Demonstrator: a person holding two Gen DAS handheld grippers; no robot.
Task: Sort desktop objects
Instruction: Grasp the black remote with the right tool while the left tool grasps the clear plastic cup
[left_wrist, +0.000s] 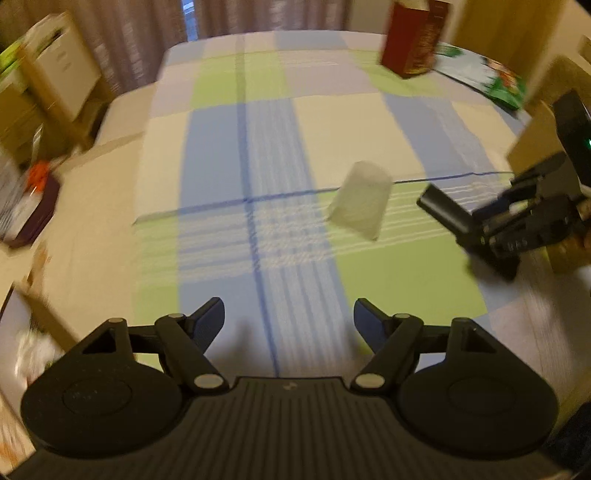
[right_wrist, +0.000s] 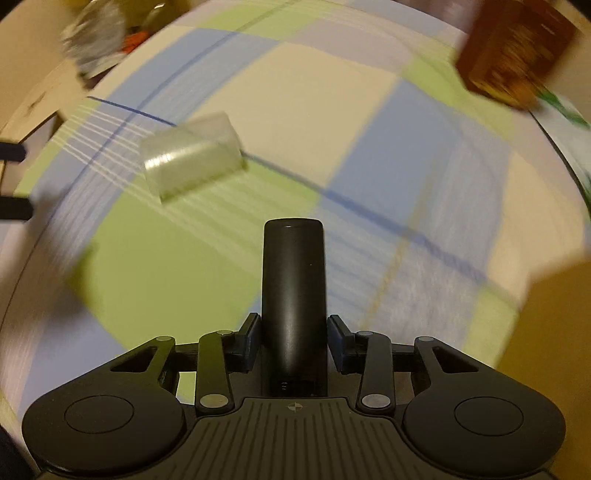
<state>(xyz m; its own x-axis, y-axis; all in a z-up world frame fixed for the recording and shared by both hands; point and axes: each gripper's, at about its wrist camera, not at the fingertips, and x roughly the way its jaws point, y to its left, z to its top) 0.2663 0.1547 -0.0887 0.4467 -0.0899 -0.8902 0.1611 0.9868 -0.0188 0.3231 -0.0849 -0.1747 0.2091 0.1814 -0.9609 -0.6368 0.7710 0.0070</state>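
1. Under both grippers lies a checked tablecloth (left_wrist: 266, 122) of blue, green and cream squares; the left gripper (left_wrist: 289, 317) hangs over it with jaws apart and nothing between them.
2. The right gripper (right_wrist: 294, 334) has a black cylinder (right_wrist: 293, 295) between its fingers; its pads sit against the cylinder's sides, and the cylinder juts out ahead over the cloth.
3. Ahead and to the right of the left gripper, a translucent plastic cup (left_wrist: 361, 201) lies on its side on bare cloth, apart from both tools; from the right gripper it is ahead and to the left.
4. Farther off, a dark red box (left_wrist: 413, 40) stands near the table's far edge, with a green-and-white packet (left_wrist: 480, 77) beside it.
5. Beyond the cloth's left edge, shelves and clutter are blurred; curtains (left_wrist: 140, 33) hang behind.
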